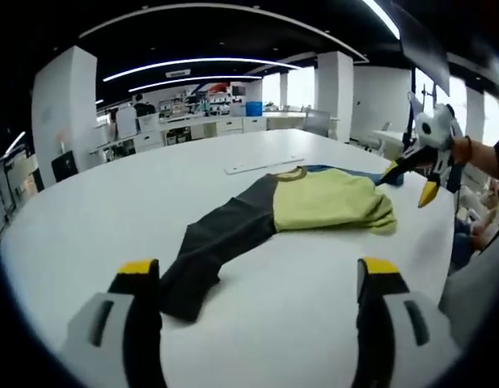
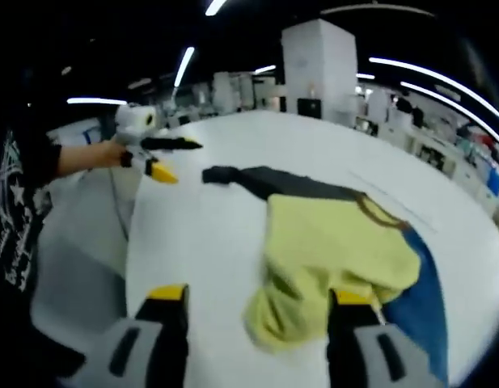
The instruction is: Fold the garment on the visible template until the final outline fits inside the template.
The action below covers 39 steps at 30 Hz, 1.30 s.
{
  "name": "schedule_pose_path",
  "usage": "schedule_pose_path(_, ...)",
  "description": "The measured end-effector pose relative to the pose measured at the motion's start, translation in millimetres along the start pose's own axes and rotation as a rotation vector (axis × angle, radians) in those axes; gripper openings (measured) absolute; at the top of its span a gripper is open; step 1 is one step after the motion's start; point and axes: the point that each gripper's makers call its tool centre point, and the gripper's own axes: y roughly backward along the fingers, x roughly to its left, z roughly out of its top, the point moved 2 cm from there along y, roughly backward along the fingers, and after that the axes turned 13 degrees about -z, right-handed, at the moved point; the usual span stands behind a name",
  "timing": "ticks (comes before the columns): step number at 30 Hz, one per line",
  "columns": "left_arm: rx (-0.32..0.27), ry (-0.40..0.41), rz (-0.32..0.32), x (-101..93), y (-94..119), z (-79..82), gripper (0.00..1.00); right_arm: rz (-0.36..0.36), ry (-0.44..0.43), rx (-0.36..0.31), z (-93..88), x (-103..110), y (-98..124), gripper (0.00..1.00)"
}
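A garment lies flat on the white table. It has a yellow-green body, a dark grey sleeve stretched toward me, and a blue part at its far side. My left gripper stands open, and the sleeve's cuff lies just inside its left jaw. My right gripper is open too, low over the crumpled yellow-green hem, which reaches between its jaws. A hand holds each gripper, the right gripper at the shirt's far edge and the left gripper near the sleeve end.
A thin white strip lies on the table beyond the collar. The table's rounded edge runs close to the person's dark sleeve. Desks, pillars and shelves stand in the background.
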Motion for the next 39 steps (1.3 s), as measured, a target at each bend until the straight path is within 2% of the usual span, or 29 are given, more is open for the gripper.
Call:
schedule_pose_path(7,0.000,-0.001,-0.026,-12.4,-4,0.7,0.99,0.024,0.037,0.023,-6.7,17,-19,0.57)
schedule_pose_path(10,0.013,-0.007,-0.036,-14.6,-4,-0.5,0.98,0.019,0.039,0.055,-14.6,19,-28,0.52)
schedule_pose_path(13,0.022,-0.016,-0.044,-17.3,-3,-1.7,0.97,0.005,0.027,0.073,-20.4,18,-36,0.45)
schedule_pose_path(16,0.031,-0.016,-0.052,-16.7,0,-6.4,0.97,-0.009,0.013,0.109,-28.0,17,-43,0.43)
schedule_pose_path(21,0.039,-0.010,-0.054,-17.2,2,-12.5,0.97,-0.048,0.078,0.156,-42.3,10,-54,0.39)
schedule_pose_path(27,0.053,-0.008,-0.052,-19.0,1,-17.3,0.97,-0.089,0.100,0.155,-42.4,2,-57,0.25)
schedule_pose_path(29,0.057,-0.010,-0.049,-17.8,1,-19.2,0.97,-0.111,0.132,0.153,-43.3,-2,-58,0.20)
schedule_pose_path(36,0.065,-0.006,-0.045,-18.5,0,-22.1,0.96,-0.140,0.157,0.145,-44.5,-7,-62,0.14)
schedule_pose_path(39,0.071,-0.009,-0.044,-18.1,1,-23.2,0.96,-0.144,0.138,0.144,-42.5,-10,-61,0.10)
